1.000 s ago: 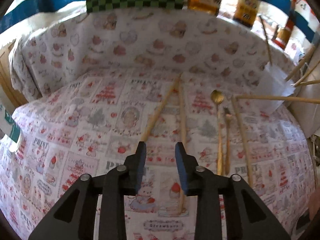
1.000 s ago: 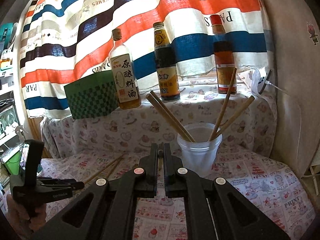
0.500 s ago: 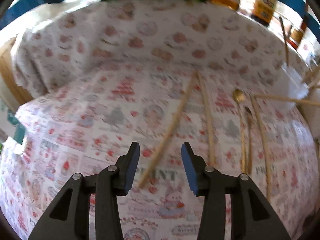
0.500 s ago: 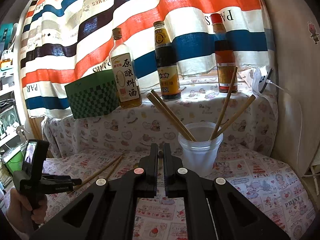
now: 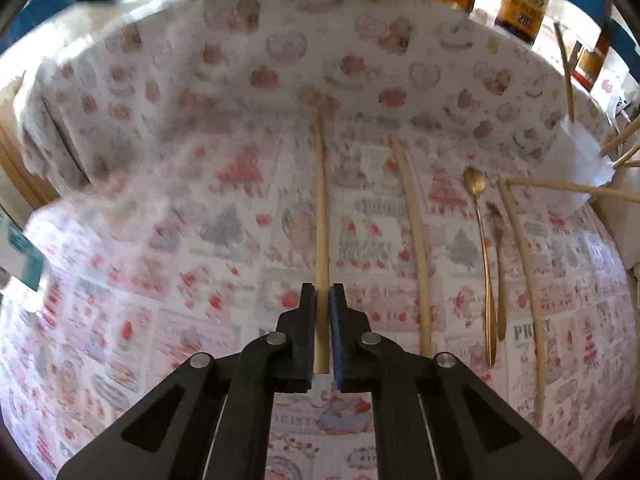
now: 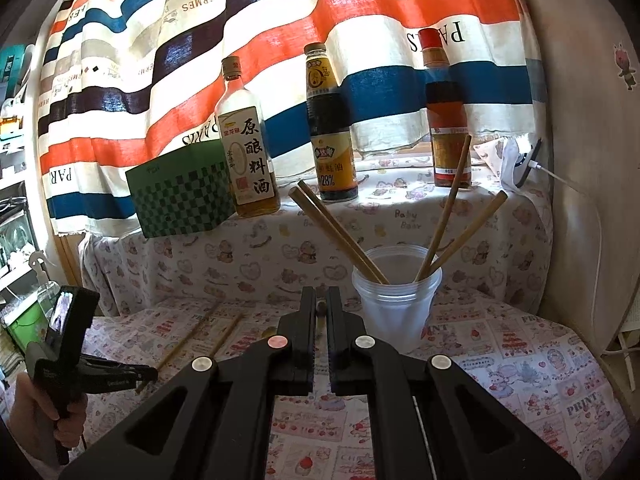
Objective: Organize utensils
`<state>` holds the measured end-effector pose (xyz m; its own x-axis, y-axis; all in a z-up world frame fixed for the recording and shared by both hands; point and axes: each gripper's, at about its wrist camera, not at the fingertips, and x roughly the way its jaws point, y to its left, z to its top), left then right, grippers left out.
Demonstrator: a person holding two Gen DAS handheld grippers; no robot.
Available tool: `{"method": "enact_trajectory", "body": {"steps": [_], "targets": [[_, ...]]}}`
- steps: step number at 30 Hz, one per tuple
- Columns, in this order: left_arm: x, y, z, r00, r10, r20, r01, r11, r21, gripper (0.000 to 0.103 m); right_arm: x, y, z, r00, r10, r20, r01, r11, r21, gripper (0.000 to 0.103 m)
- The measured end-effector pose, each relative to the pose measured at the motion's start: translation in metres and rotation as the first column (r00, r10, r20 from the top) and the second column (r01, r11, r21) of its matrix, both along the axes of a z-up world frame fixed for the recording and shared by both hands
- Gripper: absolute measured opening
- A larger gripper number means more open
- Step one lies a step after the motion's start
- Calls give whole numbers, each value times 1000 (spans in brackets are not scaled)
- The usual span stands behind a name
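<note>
On the table, which wears a printed tablecloth (image 5: 224, 240) with little cakes and trees, the left gripper (image 5: 322, 300) points down at a wooden chopstick (image 5: 320, 208). Its jaws have just been closing, and now they pinch the near end of that chopstick, which runs straight away from the gripper across the cloth. A second chopstick (image 5: 414, 236) lies just beside it on the right, not touching it. Farther right lie a gold spoon (image 5: 480, 248) and a small gold fork (image 5: 498, 264), side by side, and then a third chopstick (image 5: 524, 280) on the cloth. At the far right edge stands a clear plastic cup (image 5: 576, 168) with more chopsticks leaning out of it. From the right wrist view, the right gripper (image 6: 320, 300) has its jaws shut tight, with a small dark thing seen in the thin gap at the tips; what it is cannot be told. The cup (image 6: 394, 308) stands just to the right of those tips, with four chopsticks (image 6: 340, 236) leaning in it. Low on the left, a hand (image 6: 36, 404) holds the left gripper (image 6: 150, 374) close to the cloth, at the end of the two chopsticks lying there. Behind, on a covered shelf, stand three bottles (image 6: 248, 160) and a green checked box (image 6: 184, 196), with a striped curtain (image 6: 360, 20) at the back.
</note>
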<state>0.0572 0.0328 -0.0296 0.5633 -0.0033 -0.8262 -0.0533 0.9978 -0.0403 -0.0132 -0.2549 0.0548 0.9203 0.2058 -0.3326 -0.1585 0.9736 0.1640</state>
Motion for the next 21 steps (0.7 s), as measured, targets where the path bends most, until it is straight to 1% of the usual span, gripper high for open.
{"method": "enact_trajectory", "body": {"steps": [3, 5, 8, 11, 12, 16, 19, 21], "targets": [[-10, -6, 16, 994, 4, 109, -8, 999, 34, 6, 0, 1, 0, 1000, 3, -4, -3, 1000, 3, 6], [-17, -6, 29, 983, 3, 184, -7, 1000, 20, 6, 0, 0, 0, 1000, 1, -4, -1, 1000, 5, 6], [-30, -4, 48, 956, 2, 292, 6, 1000, -27, 6, 0, 0, 1, 1000, -1, -3, 1, 1000, 5, 6], [-41, -2, 64, 925, -11, 380, 28, 999, -39, 6, 0, 0, 1, 1000, 1, -3, -1, 1000, 4, 6], [-44, -3, 68, 917, -19, 399, 38, 999, -39, 6, 0, 0, 1, 1000, -1, -3, 1, 1000, 3, 6], [-51, -2, 75, 901, -14, 434, 44, 997, -59, 6, 0, 0, 1, 1000, -2, 2, 2, 1000, -4, 6], [-59, -2, 81, 877, -34, 478, 92, 991, -97, 6, 0, 0, 0, 1000, -4, 2, 4, 1000, -4, 6], [-65, -5, 85, 859, -44, 510, 112, 988, -103, 6, 0, 0, 1, 1000, -5, 1, 5, 1000, -3, 6]]}}
